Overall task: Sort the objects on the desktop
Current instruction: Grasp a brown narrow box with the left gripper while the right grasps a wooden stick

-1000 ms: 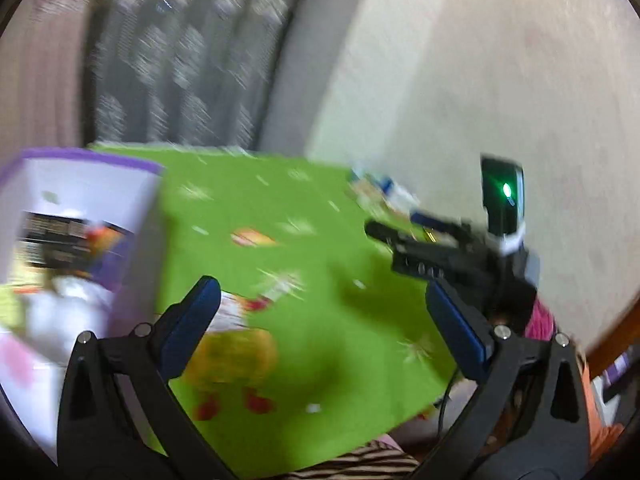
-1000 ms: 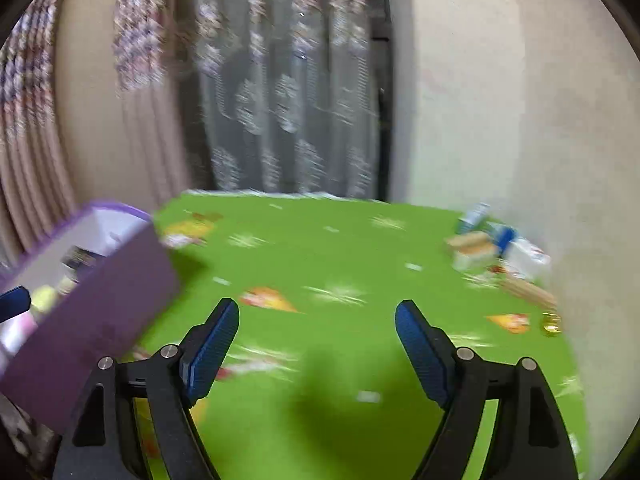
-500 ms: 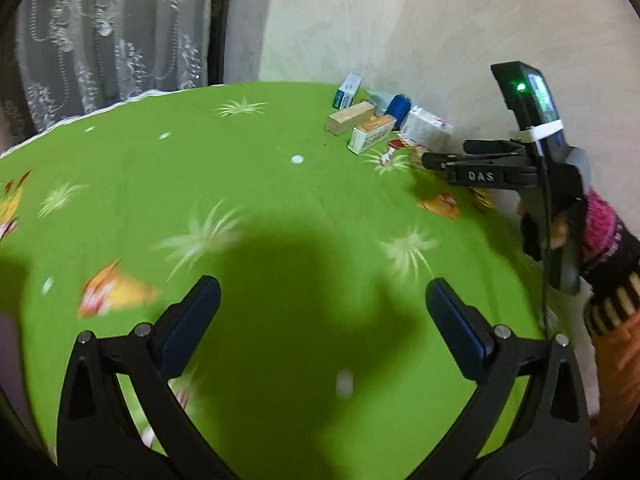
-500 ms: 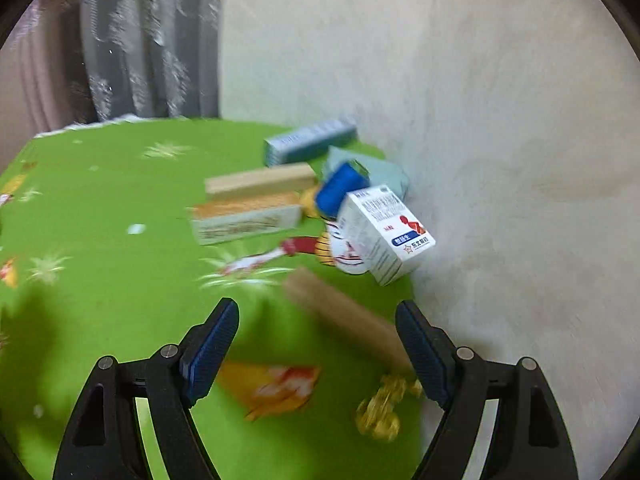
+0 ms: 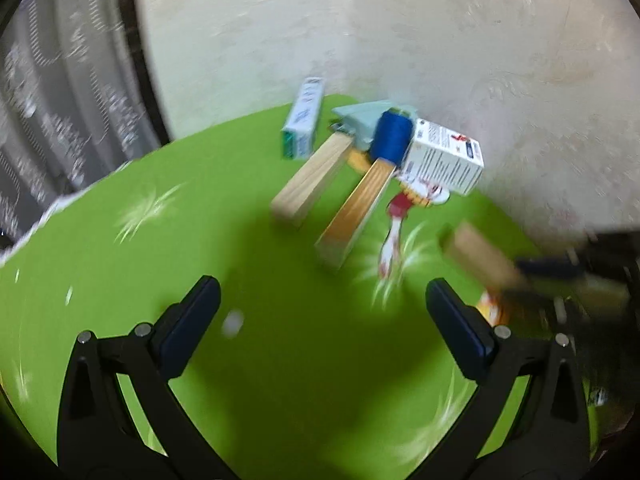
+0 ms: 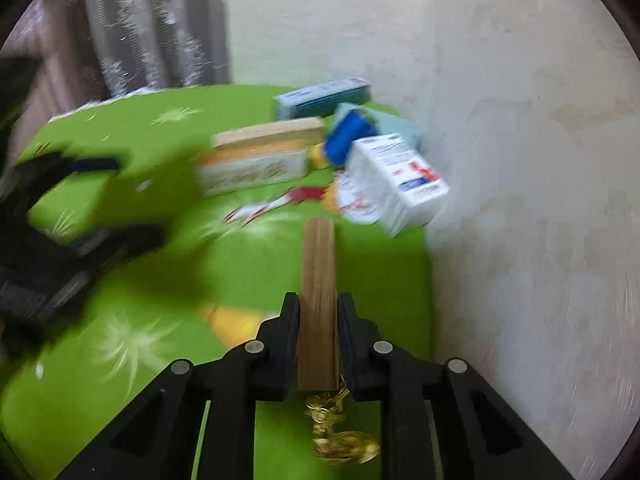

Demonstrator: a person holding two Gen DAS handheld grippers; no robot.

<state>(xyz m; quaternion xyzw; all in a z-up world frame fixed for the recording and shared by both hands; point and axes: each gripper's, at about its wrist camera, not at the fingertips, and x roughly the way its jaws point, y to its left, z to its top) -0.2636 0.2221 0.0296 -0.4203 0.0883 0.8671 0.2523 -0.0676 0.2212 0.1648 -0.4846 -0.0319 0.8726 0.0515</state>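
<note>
A pile of small things lies on the green cloth (image 5: 280, 360) by the wall: a green-and-white box (image 5: 302, 120), a pale wooden block (image 5: 312, 180), an orange box (image 5: 356, 212), a blue spool (image 5: 392, 136) and a white box (image 5: 444, 156). My left gripper (image 5: 322, 300) hovers open just short of the pile, nothing between its fingers. In the right wrist view my right gripper (image 6: 318, 300) is closing on a brown wooden block (image 6: 318, 256); the pads press its sides. A gold trinket (image 6: 340, 436) lies under that block's near end.
The cream wall (image 6: 520, 160) runs close along the right of the cloth. A patterned curtain (image 6: 160, 20) hangs behind the table's far edge. Printed pictures mark the cloth. My left gripper shows as a dark blur (image 6: 60, 208) at the left of the right wrist view.
Both views swung from the purple box and the open cloth to the pile by the wall. The right jaws went from wide open to clamped on the brown block. The left stayed open.
</note>
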